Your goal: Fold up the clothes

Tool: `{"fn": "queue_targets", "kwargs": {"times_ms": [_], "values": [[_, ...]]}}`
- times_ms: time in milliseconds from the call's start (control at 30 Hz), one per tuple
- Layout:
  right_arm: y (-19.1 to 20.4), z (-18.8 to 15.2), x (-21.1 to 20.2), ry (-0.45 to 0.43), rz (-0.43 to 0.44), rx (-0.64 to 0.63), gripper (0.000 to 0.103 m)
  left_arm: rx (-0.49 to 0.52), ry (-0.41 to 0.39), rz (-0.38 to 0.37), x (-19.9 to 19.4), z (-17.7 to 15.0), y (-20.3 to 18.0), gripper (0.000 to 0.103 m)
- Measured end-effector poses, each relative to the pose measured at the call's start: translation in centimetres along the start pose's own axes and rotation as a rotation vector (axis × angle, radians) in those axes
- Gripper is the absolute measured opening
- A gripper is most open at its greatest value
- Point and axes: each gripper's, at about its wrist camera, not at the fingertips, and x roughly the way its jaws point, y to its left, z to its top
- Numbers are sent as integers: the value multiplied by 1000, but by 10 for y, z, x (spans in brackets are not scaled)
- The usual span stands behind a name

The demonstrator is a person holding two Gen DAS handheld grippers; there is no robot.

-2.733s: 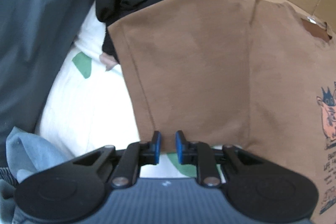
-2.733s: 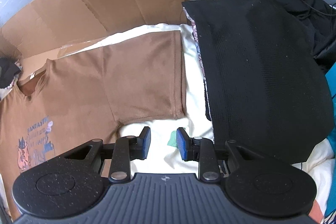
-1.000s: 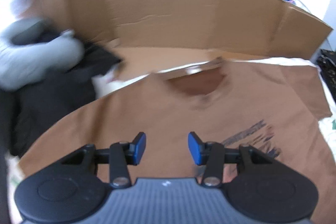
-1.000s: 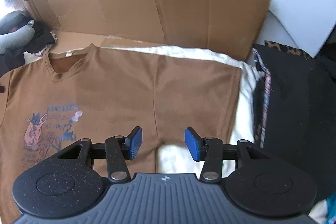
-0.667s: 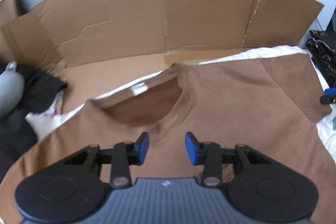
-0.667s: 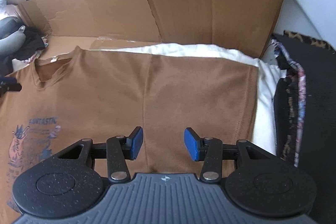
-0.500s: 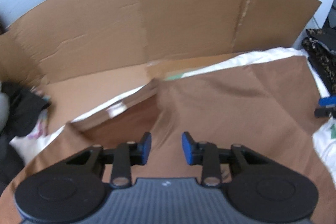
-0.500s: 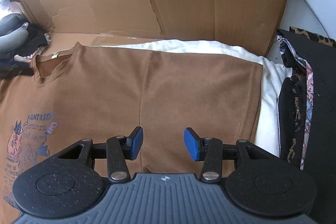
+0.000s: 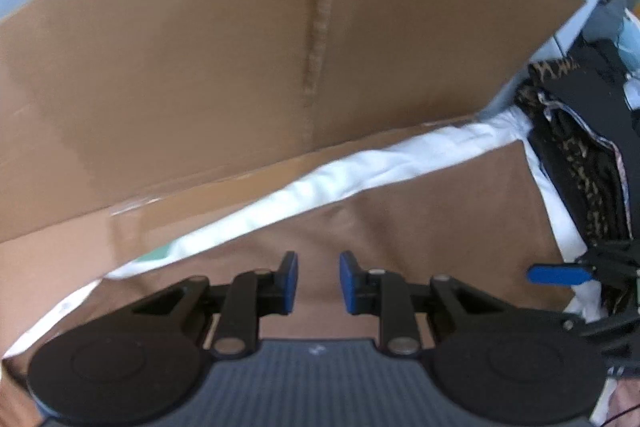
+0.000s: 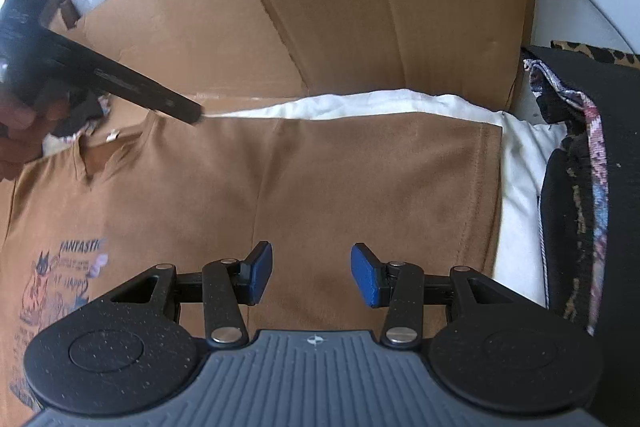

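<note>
A brown T-shirt (image 10: 360, 179) with a blue cartoon print (image 10: 60, 279) lies flat, front up, on a white sheet (image 10: 400, 105). Its collar (image 10: 108, 151) points towards the cardboard. My right gripper (image 10: 313, 273) hovers open over the sleeve seam, nothing between its pads. My left gripper (image 9: 319, 281) is open with a narrower gap, low over the shirt's shoulder (image 9: 440, 211) near the top edge. In the right wrist view the left gripper (image 10: 192, 115) reaches in from the upper left, its tip at the shoulder edge just right of the collar, with a hand (image 10: 16, 131) behind it.
A folded cardboard wall (image 9: 280, 47) stands close behind the shirt. A black garment with patterned trim (image 10: 600, 187) lies along the right, past the sleeve hem. A strip of white sheet (image 9: 360, 171) shows between shirt and cardboard. The right gripper's blue pad (image 9: 556, 274) shows at the left view's right edge.
My left gripper has swung right from the collar to the shoulder edge and its jaws have narrowed a little. My right gripper has moved forward over the sleeve and stays open.
</note>
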Motion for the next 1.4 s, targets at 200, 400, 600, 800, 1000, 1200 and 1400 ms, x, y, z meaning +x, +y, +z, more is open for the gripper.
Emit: {"fn": "queue_targets", "kwargs": {"times_ms": [200, 400, 600, 800, 1000, 1200, 1400], "values": [[-11, 1, 3, -43, 28, 15, 51, -36, 73, -19, 37, 6, -22, 25], [-24, 0, 2, -62, 27, 44, 51, -84, 87, 33, 55, 7, -27, 25], [-29, -5, 8, -44, 22, 82, 51, -79, 67, 86, 70, 6, -34, 26], [-24, -7, 11, -43, 39, 55, 51, -139, 23, 104, 78, 14, -31, 27], [-14, 4, 25, -45, 73, 22, 51, -206, -11, 93, 88, 21, -17, 27], [-5, 23, 42, -49, 109, -18, 51, -239, -38, 57, 84, 15, -12, 27], [0, 40, 64, -63, 123, -44, 51, -262, -57, 44, 82, 10, -9, 26]]}}
